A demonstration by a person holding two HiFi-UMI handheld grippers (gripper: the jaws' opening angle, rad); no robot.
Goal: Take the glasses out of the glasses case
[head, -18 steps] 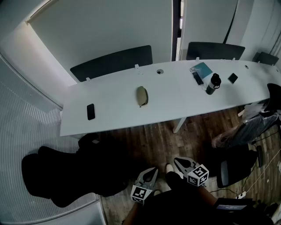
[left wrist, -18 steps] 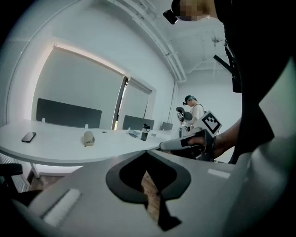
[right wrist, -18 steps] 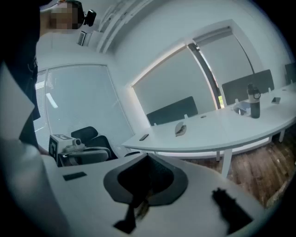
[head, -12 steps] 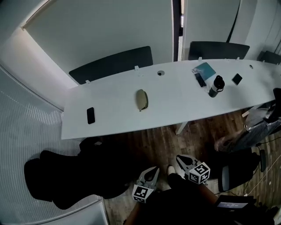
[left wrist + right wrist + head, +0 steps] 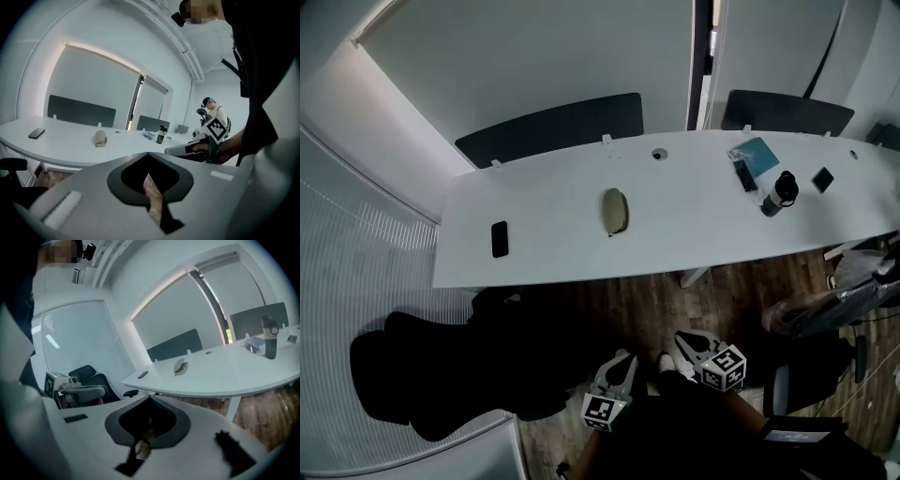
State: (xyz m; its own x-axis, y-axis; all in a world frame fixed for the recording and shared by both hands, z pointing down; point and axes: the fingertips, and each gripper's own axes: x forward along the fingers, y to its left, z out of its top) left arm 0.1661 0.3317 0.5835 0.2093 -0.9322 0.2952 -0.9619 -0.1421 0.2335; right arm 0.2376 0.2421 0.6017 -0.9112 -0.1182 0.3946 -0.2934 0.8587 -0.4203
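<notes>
The beige oval glasses case (image 5: 615, 211) lies closed in the middle of the long white table (image 5: 544, 258); it also shows in the left gripper view (image 5: 99, 138) and the right gripper view (image 5: 180, 366). Both grippers hang low by the person's body, well short of the table and over the wood floor. My left gripper (image 5: 624, 361) is shut with nothing in it, its jaws meeting at the tip (image 5: 147, 153). My right gripper (image 5: 682, 339) is also shut and empty (image 5: 150, 398). No glasses are visible.
On the table lie a black phone (image 5: 499, 238) at the left, and a dark bottle (image 5: 780, 191), a blue notebook (image 5: 756, 152) and a second phone (image 5: 822, 179) at the right. Black office chairs (image 5: 431, 375) stand between me and the table. Another person (image 5: 213, 110) sits far back.
The head view has shifted a little, so the table and case sit slightly further right and lower in the picture. Both grippers stay shut in about the same place.
</notes>
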